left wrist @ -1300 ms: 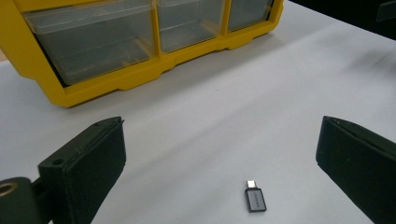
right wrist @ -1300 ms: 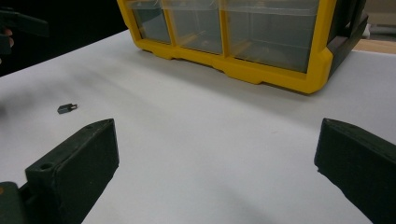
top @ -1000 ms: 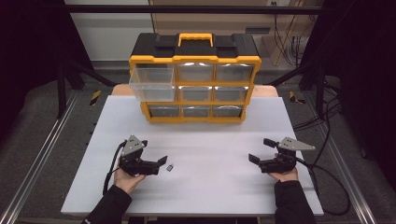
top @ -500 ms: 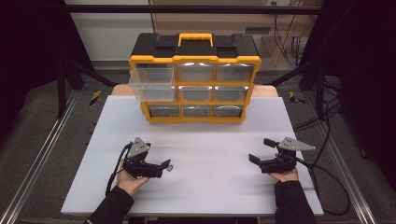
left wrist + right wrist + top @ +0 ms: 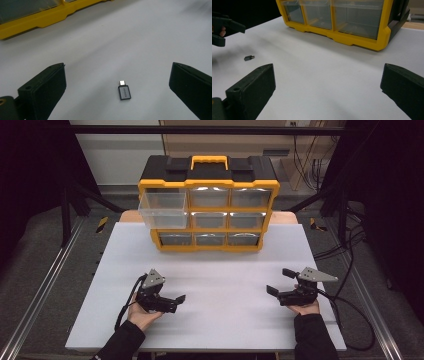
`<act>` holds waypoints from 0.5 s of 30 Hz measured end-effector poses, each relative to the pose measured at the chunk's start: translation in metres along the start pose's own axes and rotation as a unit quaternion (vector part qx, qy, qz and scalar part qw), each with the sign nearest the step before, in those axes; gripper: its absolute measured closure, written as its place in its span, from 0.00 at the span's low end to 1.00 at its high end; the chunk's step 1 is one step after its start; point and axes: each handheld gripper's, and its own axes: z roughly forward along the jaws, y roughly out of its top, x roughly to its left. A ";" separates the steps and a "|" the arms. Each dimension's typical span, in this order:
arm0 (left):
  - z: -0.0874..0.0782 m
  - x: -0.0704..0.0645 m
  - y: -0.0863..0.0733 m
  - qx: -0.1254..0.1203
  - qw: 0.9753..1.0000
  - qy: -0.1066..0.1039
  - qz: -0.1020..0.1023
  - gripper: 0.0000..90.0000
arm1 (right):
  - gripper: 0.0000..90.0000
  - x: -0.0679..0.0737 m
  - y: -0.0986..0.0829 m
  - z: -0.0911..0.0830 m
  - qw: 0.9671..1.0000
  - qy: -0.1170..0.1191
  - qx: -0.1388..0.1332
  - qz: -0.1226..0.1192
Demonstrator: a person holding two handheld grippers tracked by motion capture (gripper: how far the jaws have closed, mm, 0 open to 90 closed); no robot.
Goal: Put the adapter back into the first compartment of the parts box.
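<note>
Approaching the small adapter (image 5: pixel 124 92): left gripper (image 5: pixel 117 87) hovers over it, jaws spread wide, adapter lying flat on the white counter (image 5: pixel 225 270) between them. Right gripper (image 5: pixel 276 282) idle, released. Next, judged: lower, centre, then close on it.

Small grey adapter (image 5: pixel 124 92) flat on table (image 5: pixel 140 45)

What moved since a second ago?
The left gripper slid to the right, over the small adapter, which now lies between its open jaws, not yet gripped. The right gripper, the organizer and its pulled-out top-left drawer stayed put.
</note>
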 end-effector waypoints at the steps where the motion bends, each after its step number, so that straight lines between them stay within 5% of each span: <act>1: 0.002 0.000 -0.001 0.005 1.000 0.000 -0.001 0.01 | 0.00 0.000 0.000 0.000 1.000 0.000 0.000 0.000; 15: 0.015 -0.003 -0.007 0.050 0.999 0.000 -0.010 0.07 | 0.00 0.000 0.000 0.000 1.000 0.000 0.000 0.001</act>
